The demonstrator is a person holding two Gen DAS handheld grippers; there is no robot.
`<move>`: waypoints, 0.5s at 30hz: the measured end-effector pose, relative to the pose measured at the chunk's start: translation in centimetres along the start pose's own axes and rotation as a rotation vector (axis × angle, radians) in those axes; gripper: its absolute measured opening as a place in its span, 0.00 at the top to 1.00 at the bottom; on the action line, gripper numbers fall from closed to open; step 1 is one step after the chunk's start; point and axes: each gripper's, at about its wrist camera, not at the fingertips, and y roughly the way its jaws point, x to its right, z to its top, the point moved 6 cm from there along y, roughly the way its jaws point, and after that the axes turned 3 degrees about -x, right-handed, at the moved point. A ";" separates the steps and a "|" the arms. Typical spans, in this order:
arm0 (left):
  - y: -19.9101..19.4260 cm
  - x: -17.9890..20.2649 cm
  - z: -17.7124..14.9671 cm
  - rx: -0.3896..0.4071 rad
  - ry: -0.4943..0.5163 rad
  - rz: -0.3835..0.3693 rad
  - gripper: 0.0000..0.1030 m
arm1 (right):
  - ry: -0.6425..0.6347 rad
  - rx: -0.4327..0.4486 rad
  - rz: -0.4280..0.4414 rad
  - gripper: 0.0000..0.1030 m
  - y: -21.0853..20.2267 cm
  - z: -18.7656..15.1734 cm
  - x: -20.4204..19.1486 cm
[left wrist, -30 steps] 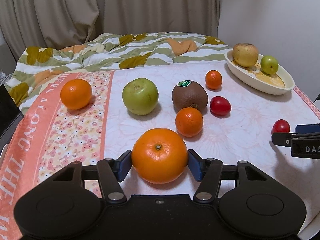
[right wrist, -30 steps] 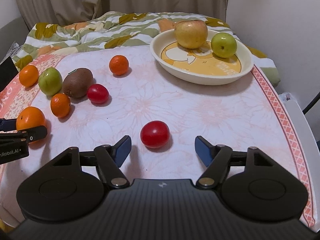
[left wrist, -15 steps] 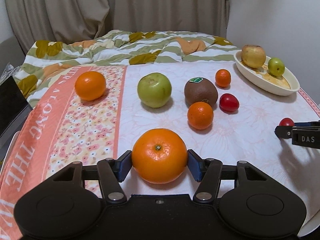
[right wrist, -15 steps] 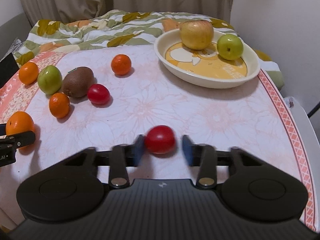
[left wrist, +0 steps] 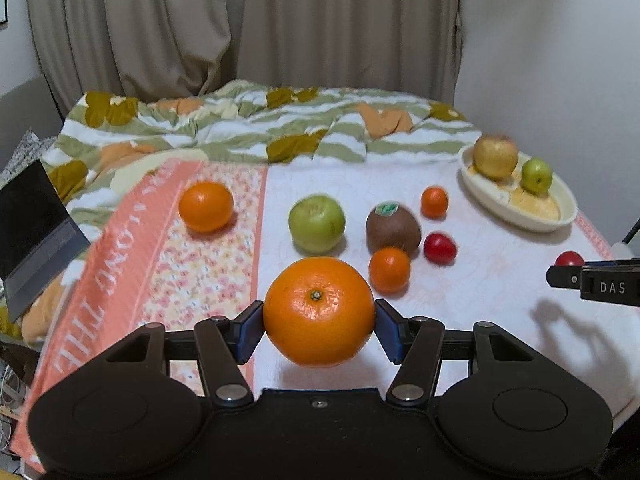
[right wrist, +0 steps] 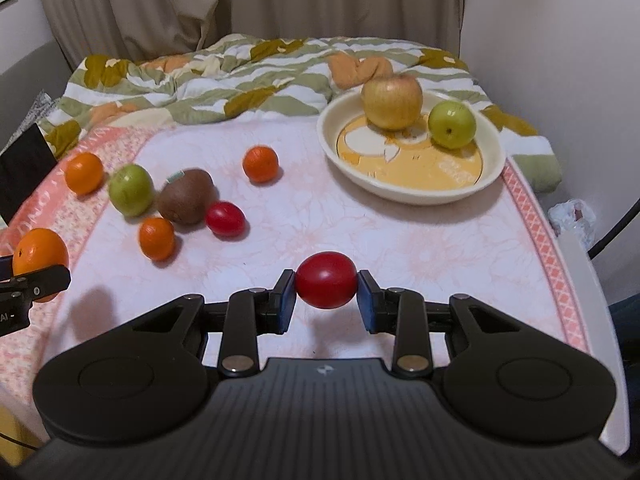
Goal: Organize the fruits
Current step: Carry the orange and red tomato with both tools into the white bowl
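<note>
While your left gripper [left wrist: 319, 322] clamps the large orange [left wrist: 319, 312] above the tablecloth [left wrist: 480, 312], your right gripper [right wrist: 326, 296] pinches a red tomato [right wrist: 326, 285] between its pads. The bowl [right wrist: 496, 160] at far right holds a yellow apple [right wrist: 392, 101] and a green one [right wrist: 452, 124].

Both wrist views low, facing shared plate [right wrist: 408, 194]

Warm, even indoor light; soft shadows fall on the tablecloth [left wrist: 500, 300] beneath the fruit. Fisheye bending curves the edges, with dark corners; distant fruit looks slightly blurred, and the orange [left wrist: 319, 312] shows faint glare.
</note>
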 end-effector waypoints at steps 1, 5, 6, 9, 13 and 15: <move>-0.5 0.1 0.3 0.008 0.002 -0.003 0.39 | 0.000 0.003 -0.001 0.54 -0.6 0.3 0.0; -2.5 0.8 1.8 0.035 0.009 -0.017 0.39 | 0.007 0.015 -0.001 0.53 -3.2 1.3 0.4; -2.9 1.0 2.2 0.043 0.015 -0.021 0.39 | 0.011 0.016 0.001 0.54 -3.8 1.5 0.5; -3.9 2.0 3.3 0.061 0.030 -0.028 0.39 | 0.022 0.023 0.007 0.54 -5.1 2.3 1.5; -4.7 3.6 4.9 0.085 0.039 -0.030 0.39 | 0.023 0.035 0.016 0.53 -6.0 3.3 3.2; -4.7 4.6 5.7 0.095 0.038 -0.032 0.39 | 0.017 0.042 0.022 0.54 -6.2 3.9 4.2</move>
